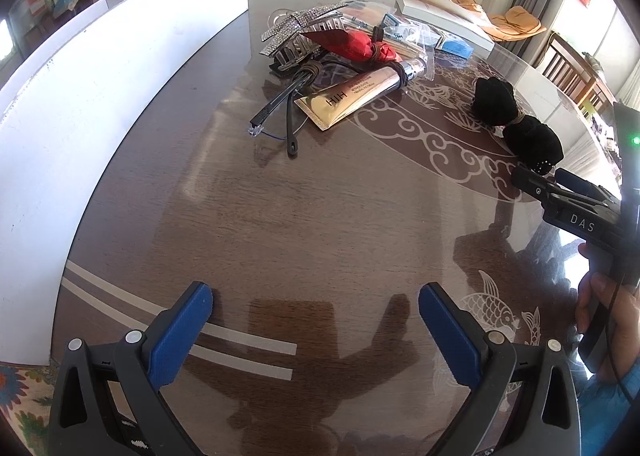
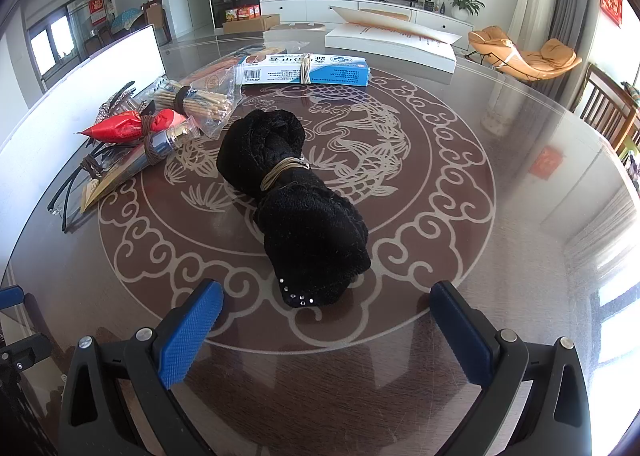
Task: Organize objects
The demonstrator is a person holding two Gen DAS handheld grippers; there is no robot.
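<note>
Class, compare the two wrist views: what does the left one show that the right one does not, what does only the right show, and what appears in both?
Only the left wrist view shows the right tongs from outside, near the black fabric bundle, and the cable plug. Only the right wrist view shows the blue-and-white box whole, banded, and the bundle's sequins. Both show the bundle, gold tube, red packet and open tongs.

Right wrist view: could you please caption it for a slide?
Open right tool nears a black cloth bundle tied with rubber bands.
</note>
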